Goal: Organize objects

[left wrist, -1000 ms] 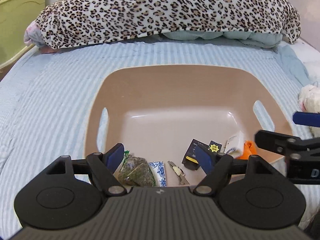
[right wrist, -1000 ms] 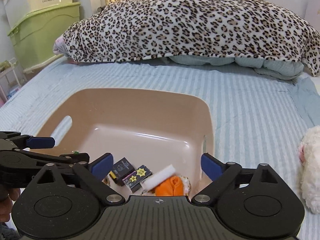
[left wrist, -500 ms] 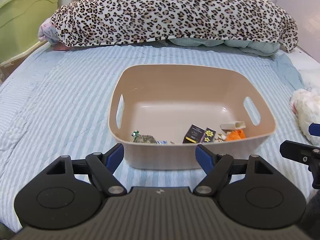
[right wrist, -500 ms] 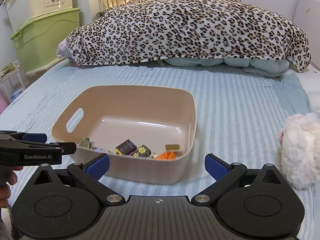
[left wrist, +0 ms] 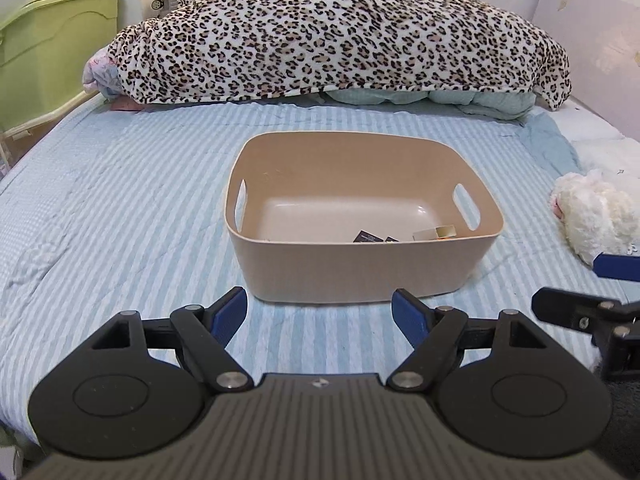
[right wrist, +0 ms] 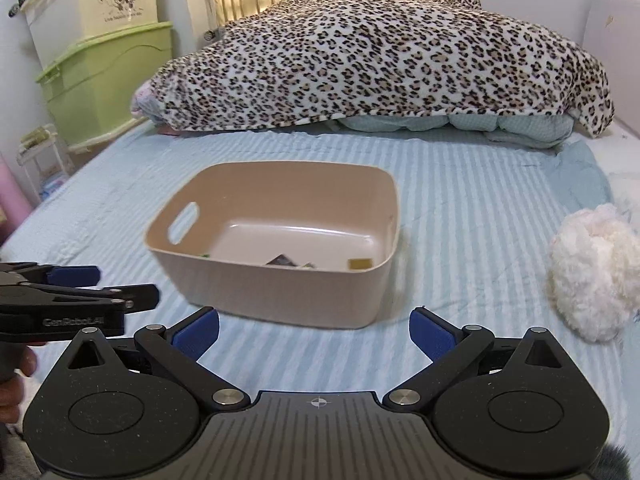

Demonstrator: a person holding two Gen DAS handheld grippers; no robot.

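A tan plastic bin with cut-out handles stands on the blue striped bed; it also shows in the right wrist view. Small items lie on its floor near the front wall: dark packets and a white box, mostly hidden by the wall. My left gripper is open and empty, in front of the bin. My right gripper is open and empty, in front of the bin's right half.
A white fluffy toy lies on the bed right of the bin. A leopard-print blanket is piled at the head of the bed. Green storage drawers stand left of the bed.
Both grippers have pulled back and up, away from the bin. They were over its contents a second ago; the whole bin now shows in front of them.
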